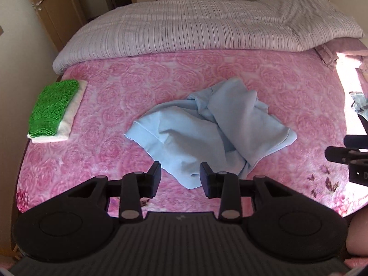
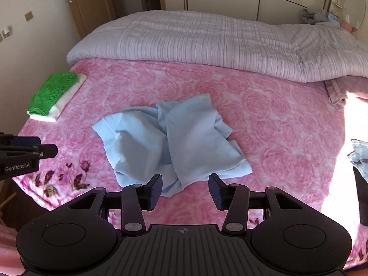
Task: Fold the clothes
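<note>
A crumpled light blue garment [image 1: 207, 126] [image 2: 170, 138] lies in the middle of the pink rose-patterned bed [image 1: 110, 119] [image 2: 280, 128]. My left gripper [image 1: 180, 179] hovers over the garment's near edge, open, with nothing gripped. My right gripper [image 2: 185, 191] hangs just short of the garment's near hem, also open and holding nothing. Each gripper shows at the side of the other's view: the right one [image 1: 345, 156] at the right edge, the left one [image 2: 27, 154] at the left edge.
A folded green knit [image 1: 53, 108] [image 2: 53, 96] rests on a folded white piece at the bed's left edge. A striped lilac quilt [image 1: 195, 27] [image 2: 207, 43] covers the far half. A pink garment [image 2: 338, 92] and a denim piece [image 2: 360, 154] lie at the right.
</note>
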A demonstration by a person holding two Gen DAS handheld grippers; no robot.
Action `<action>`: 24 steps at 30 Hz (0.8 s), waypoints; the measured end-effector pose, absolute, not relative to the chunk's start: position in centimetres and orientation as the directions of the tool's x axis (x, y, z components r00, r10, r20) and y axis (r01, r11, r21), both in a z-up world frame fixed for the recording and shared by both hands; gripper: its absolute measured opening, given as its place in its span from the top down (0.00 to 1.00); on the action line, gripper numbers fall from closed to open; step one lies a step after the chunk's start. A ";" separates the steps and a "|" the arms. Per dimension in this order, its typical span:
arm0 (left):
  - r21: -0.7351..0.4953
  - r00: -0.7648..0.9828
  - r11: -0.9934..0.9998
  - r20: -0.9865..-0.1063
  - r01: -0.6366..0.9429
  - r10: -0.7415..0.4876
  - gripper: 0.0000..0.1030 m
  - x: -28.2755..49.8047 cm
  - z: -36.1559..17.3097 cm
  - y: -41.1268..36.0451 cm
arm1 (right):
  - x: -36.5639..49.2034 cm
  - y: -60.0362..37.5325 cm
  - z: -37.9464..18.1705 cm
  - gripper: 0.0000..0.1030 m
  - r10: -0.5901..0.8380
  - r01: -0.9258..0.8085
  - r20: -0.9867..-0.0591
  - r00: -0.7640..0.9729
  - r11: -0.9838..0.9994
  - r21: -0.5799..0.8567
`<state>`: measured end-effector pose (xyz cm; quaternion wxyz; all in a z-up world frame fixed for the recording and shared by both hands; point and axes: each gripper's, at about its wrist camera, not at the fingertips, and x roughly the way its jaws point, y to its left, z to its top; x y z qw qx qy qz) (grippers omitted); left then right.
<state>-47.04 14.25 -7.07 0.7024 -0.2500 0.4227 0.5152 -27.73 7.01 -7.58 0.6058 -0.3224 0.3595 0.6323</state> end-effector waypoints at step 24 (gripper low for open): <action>0.039 0.115 0.321 -0.888 -0.946 0.445 0.66 -43.4 -11.2 20.0 | -25.0 12.1 -11.1 0.53 0.450 -1.000 -0.893 -0.006 -0.008 0.002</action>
